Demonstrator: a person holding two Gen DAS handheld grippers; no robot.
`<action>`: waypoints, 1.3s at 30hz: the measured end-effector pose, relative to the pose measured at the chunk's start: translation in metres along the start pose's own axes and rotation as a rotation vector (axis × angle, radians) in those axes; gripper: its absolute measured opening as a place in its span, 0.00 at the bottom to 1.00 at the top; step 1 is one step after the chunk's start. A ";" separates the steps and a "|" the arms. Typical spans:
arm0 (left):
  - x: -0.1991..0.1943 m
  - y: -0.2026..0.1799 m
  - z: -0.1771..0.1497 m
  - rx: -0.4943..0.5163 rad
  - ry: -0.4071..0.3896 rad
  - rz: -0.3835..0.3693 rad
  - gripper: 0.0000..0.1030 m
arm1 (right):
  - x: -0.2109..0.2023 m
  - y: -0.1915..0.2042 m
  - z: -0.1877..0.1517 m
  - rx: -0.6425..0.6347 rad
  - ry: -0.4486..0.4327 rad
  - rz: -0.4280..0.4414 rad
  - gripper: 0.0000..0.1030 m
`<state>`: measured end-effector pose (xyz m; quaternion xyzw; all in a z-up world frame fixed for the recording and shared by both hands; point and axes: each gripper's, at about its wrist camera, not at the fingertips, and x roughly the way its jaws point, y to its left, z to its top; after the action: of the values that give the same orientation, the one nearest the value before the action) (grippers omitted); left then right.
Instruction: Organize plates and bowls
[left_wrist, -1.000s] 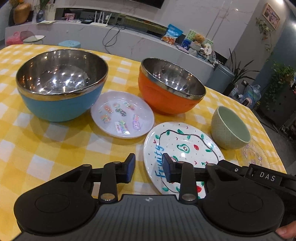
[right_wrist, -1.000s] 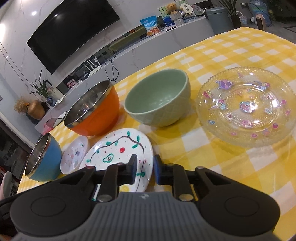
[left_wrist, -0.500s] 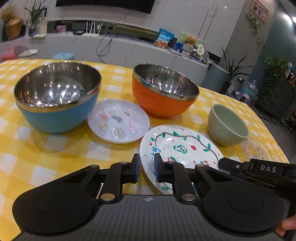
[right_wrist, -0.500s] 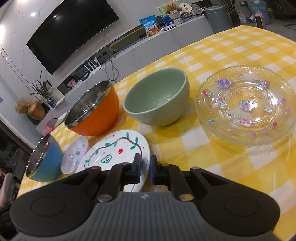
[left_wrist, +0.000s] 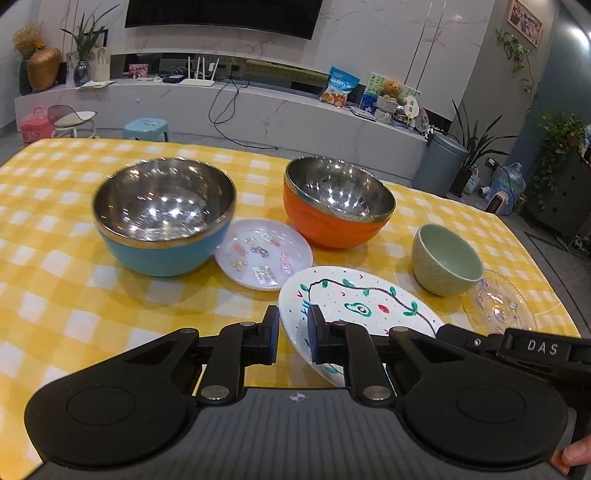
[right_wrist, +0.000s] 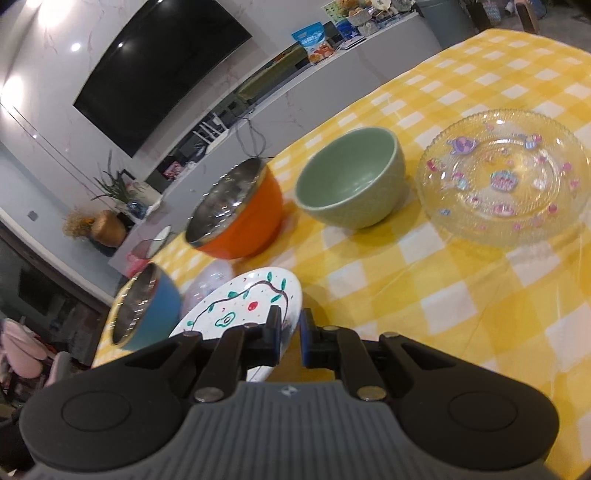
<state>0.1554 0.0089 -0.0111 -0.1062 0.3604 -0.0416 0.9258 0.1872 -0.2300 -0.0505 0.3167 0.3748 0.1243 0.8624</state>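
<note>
bare checked cloth (left_wrist: 74, 314) near left; blue bowl (left_wrist: 162, 221), orange bowl (left_wrist: 336, 210) block beyond

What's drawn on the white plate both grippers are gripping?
A dark vine with green leaves, an avocado and red dots on the white plate; clearest in the left wrist view.

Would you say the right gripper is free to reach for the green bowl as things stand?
Probably not yet: the right gripper is shut on the rim of the painted white plate, as is the left gripper. The green bowl itself has bare yellow checked tablecloth before it.
</note>
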 end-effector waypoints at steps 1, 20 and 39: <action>-0.005 0.001 0.000 -0.003 0.003 0.001 0.17 | -0.003 0.001 -0.002 0.008 0.005 0.015 0.08; -0.043 0.041 -0.037 -0.087 0.152 0.135 0.17 | -0.016 0.030 -0.050 -0.063 0.177 0.130 0.06; -0.043 0.059 -0.048 -0.180 0.179 0.103 0.01 | -0.001 0.038 -0.071 -0.118 0.302 0.074 0.05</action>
<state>0.0911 0.0647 -0.0306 -0.1661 0.4489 0.0291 0.8775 0.1363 -0.1691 -0.0627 0.2568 0.4802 0.2239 0.8083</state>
